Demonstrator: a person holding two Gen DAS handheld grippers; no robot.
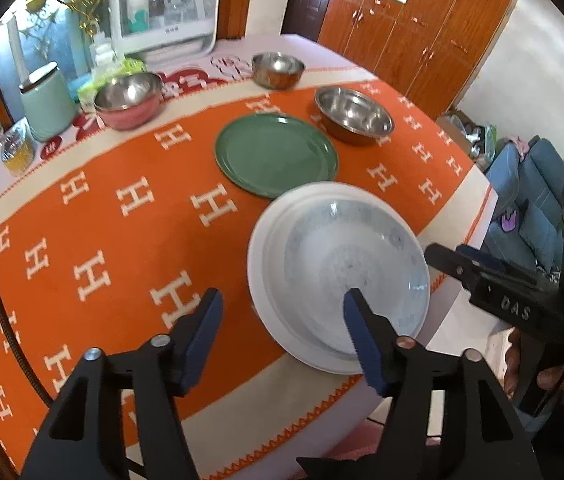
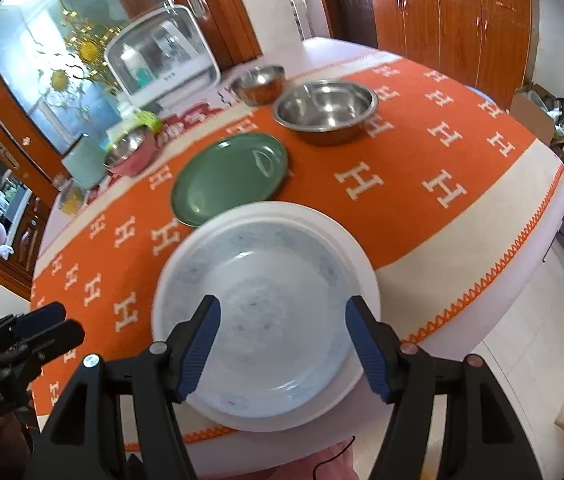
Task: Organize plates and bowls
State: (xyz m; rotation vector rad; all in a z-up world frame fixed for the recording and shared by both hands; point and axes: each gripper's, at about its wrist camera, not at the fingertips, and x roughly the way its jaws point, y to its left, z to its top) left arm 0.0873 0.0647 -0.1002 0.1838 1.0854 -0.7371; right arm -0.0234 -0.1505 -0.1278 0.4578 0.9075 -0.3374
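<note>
A blue-patterned shallow dish (image 1: 341, 264) (image 2: 266, 280) lies stacked in a wider white plate (image 1: 258, 276) (image 2: 365, 264) near the table's front edge. Behind it lies a green plate (image 1: 278, 156) (image 2: 230, 178). Farther back stand a wide steel bowl (image 1: 353, 116) (image 2: 325, 106), a small steel bowl (image 1: 278, 68) (image 2: 260, 80) and a pink-sided steel bowl (image 1: 128, 98) (image 2: 132, 152). My left gripper (image 1: 283, 302) (image 2: 50, 320) hangs open above the stack's left rim, empty. My right gripper (image 2: 282, 312) (image 1: 461, 264) is open above the patterned dish, holding nothing.
An orange cloth (image 1: 122, 200) with white H letters covers the round table. A white cabinet appliance (image 1: 166, 4), a mint canister (image 1: 46, 100) and a bottle of yellow liquid (image 1: 16, 148) stand at the back left. Wooden cupboards (image 1: 401, 28) and a blue sofa (image 1: 529, 200) lie beyond.
</note>
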